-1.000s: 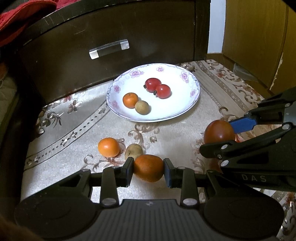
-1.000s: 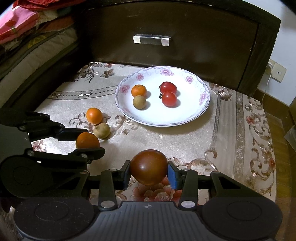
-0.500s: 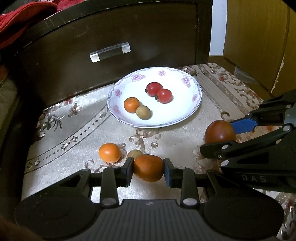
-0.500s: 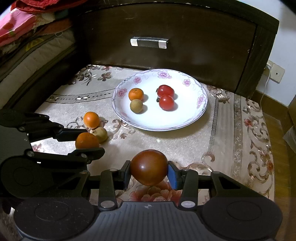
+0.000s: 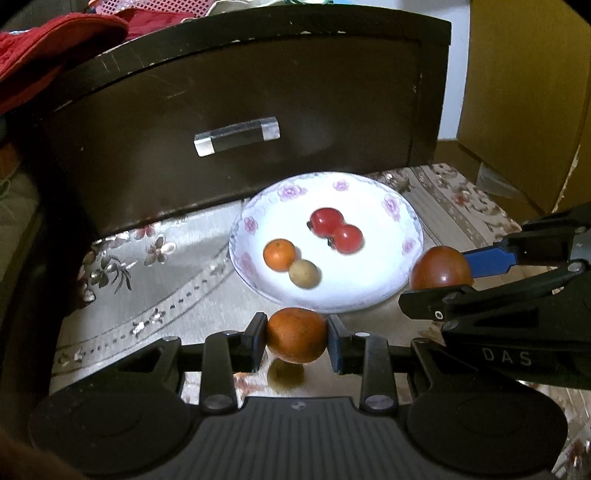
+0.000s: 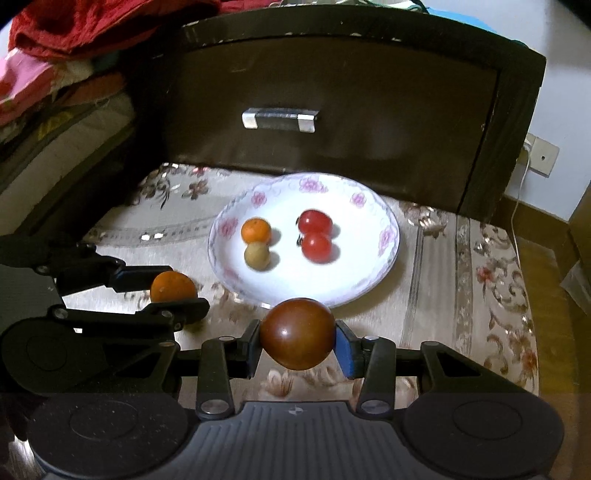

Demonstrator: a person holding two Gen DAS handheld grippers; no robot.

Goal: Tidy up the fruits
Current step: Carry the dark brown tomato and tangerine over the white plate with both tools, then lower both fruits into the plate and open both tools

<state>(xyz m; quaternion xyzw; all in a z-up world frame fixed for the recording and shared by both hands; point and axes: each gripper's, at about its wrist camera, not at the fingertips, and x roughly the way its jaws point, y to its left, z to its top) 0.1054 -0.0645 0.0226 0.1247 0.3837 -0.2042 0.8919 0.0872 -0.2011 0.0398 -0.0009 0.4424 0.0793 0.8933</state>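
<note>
My left gripper (image 5: 296, 336) is shut on an orange fruit (image 5: 296, 334), held above the cloth just in front of the plate's near rim. My right gripper (image 6: 297, 336) is shut on a dark red tomato (image 6: 297, 334), also just short of the rim. The white flowered plate (image 5: 384, 284) holds two red tomatoes (image 5: 336, 229), a small orange (image 5: 279, 254) and a small tan fruit (image 5: 303, 273). In the right wrist view the plate (image 6: 365, 273) shows the same fruits, and the left gripper (image 6: 173, 295) with its orange is at the left.
A dark wooden drawer front (image 5: 236, 110) with a clear handle (image 5: 236, 135) stands right behind the plate. A patterned cloth (image 6: 480, 277) covers the surface. Red bedding (image 6: 92, 26) lies at the upper left. A wall socket with a cable (image 6: 541, 157) is at the right.
Both grippers have moved forward with their fruits, up to the plate's near rim. The loose orange and tan fruit on the cloth have dropped out of view.
</note>
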